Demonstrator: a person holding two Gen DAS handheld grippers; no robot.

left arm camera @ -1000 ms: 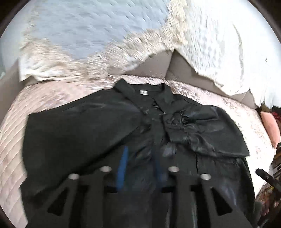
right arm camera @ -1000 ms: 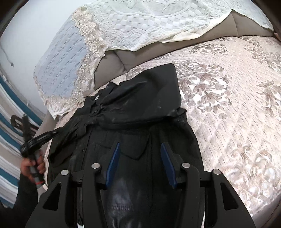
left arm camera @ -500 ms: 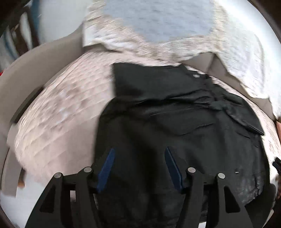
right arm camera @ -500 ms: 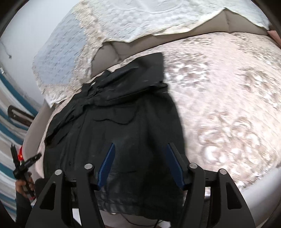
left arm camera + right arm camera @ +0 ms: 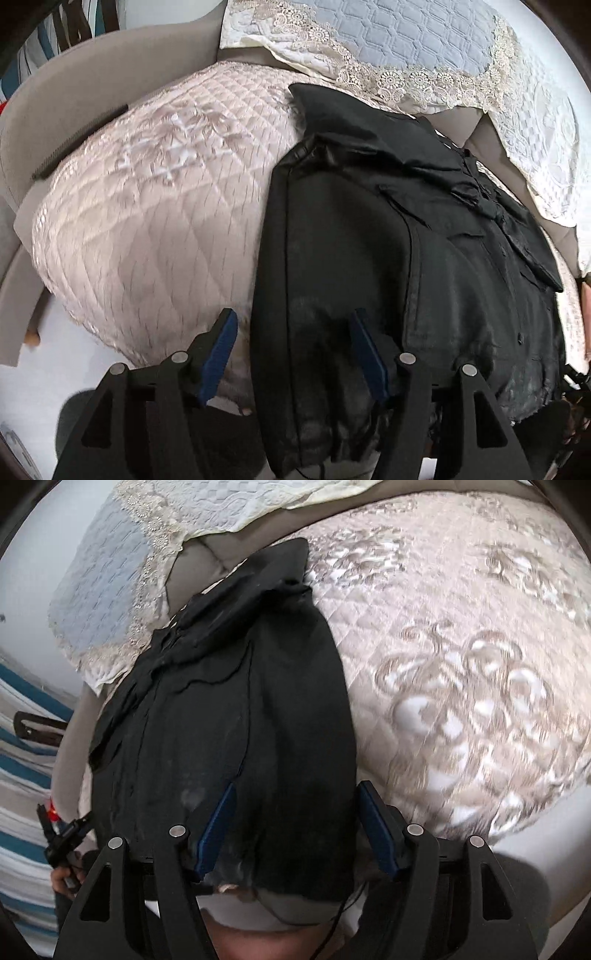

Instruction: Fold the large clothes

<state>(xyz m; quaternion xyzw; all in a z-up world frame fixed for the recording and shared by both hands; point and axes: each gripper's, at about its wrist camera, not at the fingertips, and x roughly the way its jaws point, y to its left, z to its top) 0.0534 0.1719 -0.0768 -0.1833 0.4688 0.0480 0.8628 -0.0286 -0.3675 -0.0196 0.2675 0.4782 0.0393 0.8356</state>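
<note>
A large black shirt (image 5: 424, 266) lies on a quilted beige bed (image 5: 155, 206), collar toward the headboard, both sleeves folded in over the chest. Its hem hangs over the bed's near edge. My left gripper (image 5: 293, 349) is open and empty, hovering over the shirt's lower left corner at the hem. In the right wrist view the same shirt (image 5: 229, 716) runs up the middle, and my right gripper (image 5: 297, 825) is open and empty over its lower right corner.
A lace-edged white and blue cover (image 5: 424, 48) drapes the padded headboard behind the shirt. Bare floral quilt (image 5: 472, 686) spreads to the right of the shirt. The bed's grey padded frame (image 5: 74, 85) curves round the left side. The other handheld gripper (image 5: 62, 834) shows at the left.
Both grippers have pulled back from above the shirt's middle to its hem at the bed's near edge, left toward the left corner, right toward the right. Both stay open.
</note>
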